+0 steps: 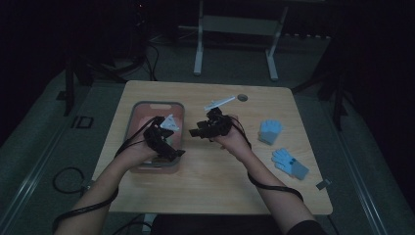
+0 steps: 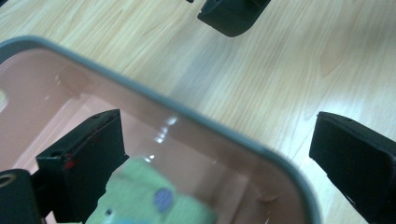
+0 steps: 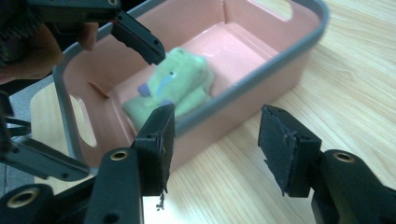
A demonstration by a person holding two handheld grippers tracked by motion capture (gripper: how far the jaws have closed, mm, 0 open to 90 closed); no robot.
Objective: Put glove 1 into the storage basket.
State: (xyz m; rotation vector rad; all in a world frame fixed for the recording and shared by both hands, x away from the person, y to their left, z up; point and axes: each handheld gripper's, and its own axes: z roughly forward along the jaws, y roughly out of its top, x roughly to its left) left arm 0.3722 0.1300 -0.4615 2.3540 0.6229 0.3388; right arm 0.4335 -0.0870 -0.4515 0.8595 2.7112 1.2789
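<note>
A pink bin (image 1: 134, 110) with a grey rim stands on the left half of the wooden table. A green cloth piece (image 3: 180, 79) with blue patches lies flat on its floor. My left gripper (image 1: 171, 142) hovers over the bin's near right corner. Its jaws are open, one over the bin and one over the table, and the cloth (image 2: 149, 196) lies loose just below the left jaw. My right gripper (image 1: 198, 128) is just right of the bin, pointing at its wall (image 3: 280, 60). It is open (image 3: 215, 114) with nothing between the jaws.
Two light blue gloves lie on the table's right side, one (image 1: 270, 131) farther back and one (image 1: 289, 163) nearer with a dark cuff. A round cable hole (image 1: 242, 97) sits near the far edge. Table legs and cables stand on the floor beyond.
</note>
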